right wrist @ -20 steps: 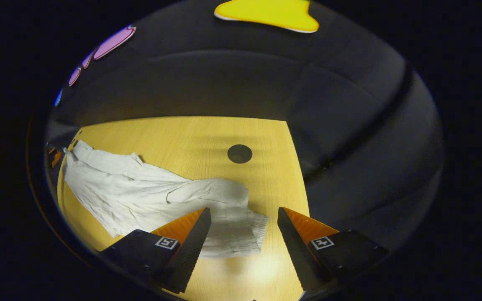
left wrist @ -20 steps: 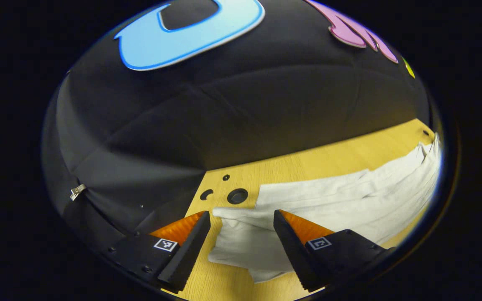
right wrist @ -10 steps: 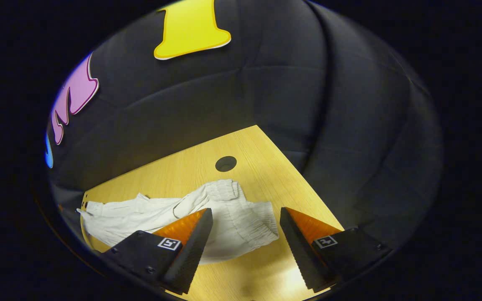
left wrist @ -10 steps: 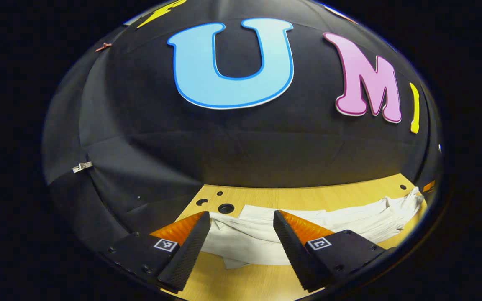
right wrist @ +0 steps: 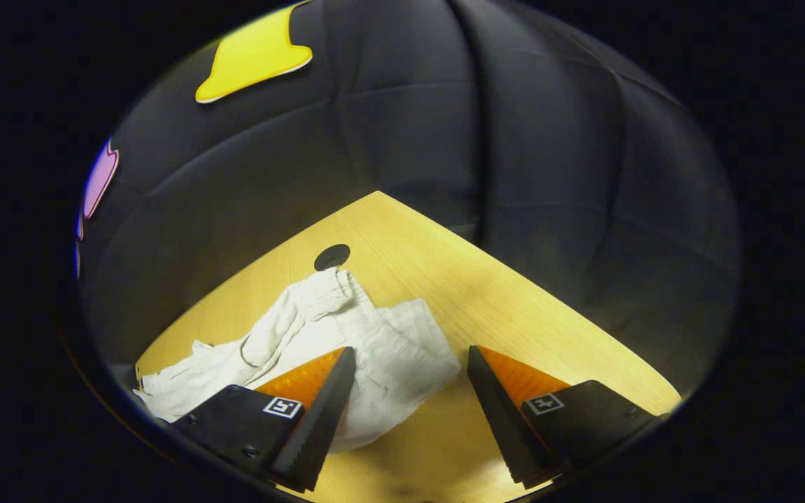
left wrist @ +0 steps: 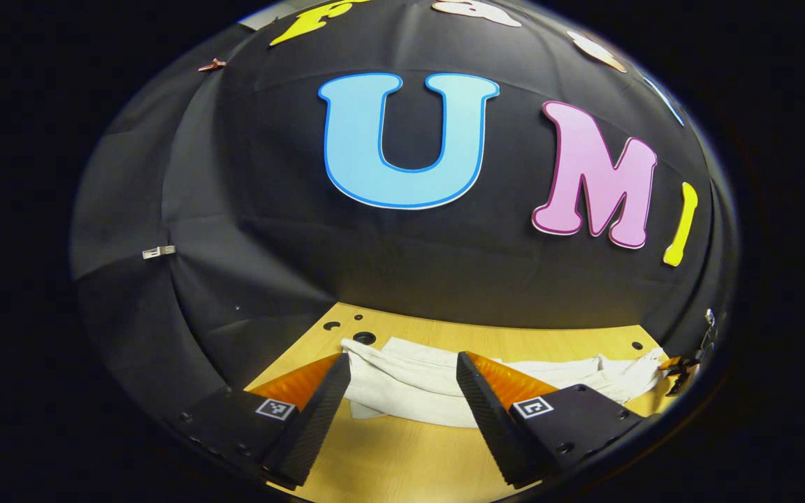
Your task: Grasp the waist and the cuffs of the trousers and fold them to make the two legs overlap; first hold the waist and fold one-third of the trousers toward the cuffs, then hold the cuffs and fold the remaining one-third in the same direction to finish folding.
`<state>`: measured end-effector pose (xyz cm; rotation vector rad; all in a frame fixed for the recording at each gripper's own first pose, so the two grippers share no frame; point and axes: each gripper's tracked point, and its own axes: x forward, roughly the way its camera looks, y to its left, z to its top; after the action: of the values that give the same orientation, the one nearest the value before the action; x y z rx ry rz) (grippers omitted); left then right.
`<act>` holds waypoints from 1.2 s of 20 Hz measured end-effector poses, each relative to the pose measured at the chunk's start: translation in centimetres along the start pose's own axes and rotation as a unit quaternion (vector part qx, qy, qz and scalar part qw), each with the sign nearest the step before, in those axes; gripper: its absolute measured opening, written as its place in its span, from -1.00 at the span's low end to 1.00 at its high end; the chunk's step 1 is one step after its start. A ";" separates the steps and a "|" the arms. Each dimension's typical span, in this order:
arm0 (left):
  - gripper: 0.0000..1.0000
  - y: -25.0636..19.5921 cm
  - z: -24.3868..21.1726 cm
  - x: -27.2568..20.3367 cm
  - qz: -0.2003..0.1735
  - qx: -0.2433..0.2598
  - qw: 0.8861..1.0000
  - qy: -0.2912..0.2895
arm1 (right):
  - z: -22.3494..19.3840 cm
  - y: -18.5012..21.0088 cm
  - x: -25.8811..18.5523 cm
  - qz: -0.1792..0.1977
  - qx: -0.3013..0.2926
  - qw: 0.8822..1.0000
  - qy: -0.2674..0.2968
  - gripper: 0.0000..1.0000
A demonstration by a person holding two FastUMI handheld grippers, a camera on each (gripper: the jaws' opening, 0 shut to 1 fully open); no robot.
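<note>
We are holding the left tongs (left wrist: 402,381) with their fingers spread apart, gripping nothing, and between them we are seeing the cuff end of the white trousers (left wrist: 409,381) lying flat on the wooden tabletop (left wrist: 402,461). The trousers are stretching away to the right across the tabletop, crumpled and still unfolded, toward a bunched far end. Just behind the near cuff, a few round holes (left wrist: 364,338) are showing in the tabletop near its back corner. We are holding the right tongs (right wrist: 409,374) spread apart as well, with nothing clamped between them, and they are hovering over the gathered waist end of the trousers (right wrist: 381,349), which is lying wrinkled on the tabletop (right wrist: 514,307). From there the legs are trailing off to the left in loose folds. A single round hole (right wrist: 332,256) is sitting just beyond the waistband's far corner.
</note>
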<state>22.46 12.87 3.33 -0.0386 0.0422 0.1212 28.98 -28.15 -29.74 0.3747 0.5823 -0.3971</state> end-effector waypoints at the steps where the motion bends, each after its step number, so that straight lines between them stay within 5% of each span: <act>1: 0.94 0.0 -0.3 -0.7 0.003 0.004 1.000 0.006 | -0.1 0.1 0.2 0.002 -0.014 1.000 -0.004 0.97; 6: 0.99 -1.7 -0.5 -1.9 0.001 0.011 1.000 0.019 | -0.3 0.2 0.1 -0.022 -0.063 0.998 -0.022 0.96; 8: 0.99 -2.5 -0.3 -2.4 -0.002 0.018 1.000 0.019 | -0.7 1.2 0.7 -0.019 -0.058 0.998 -0.016 0.73; 10: 0.99 -3.2 -0.1 -3.1 -0.003 0.027 0.999 0.020 | -1.0 2.0 0.8 -0.013 -0.053 0.998 -0.008 0.05; 15: 0.99 -5.5 -1.8 -5.1 -0.029 0.004 0.998 0.052 | -1.8 3.7 0.3 0.037 -0.070 0.997 0.022 -0.59; 24: 0.99 -4.3 -2.0 -7.2 -0.020 -0.020 0.998 0.053 | 6.1 6.5 -6.0 0.043 -0.146 0.987 -0.045 -0.72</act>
<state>15.79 7.66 1.81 -0.0848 0.1441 0.0809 30.13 -23.73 -20.01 0.1007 0.5249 -0.2390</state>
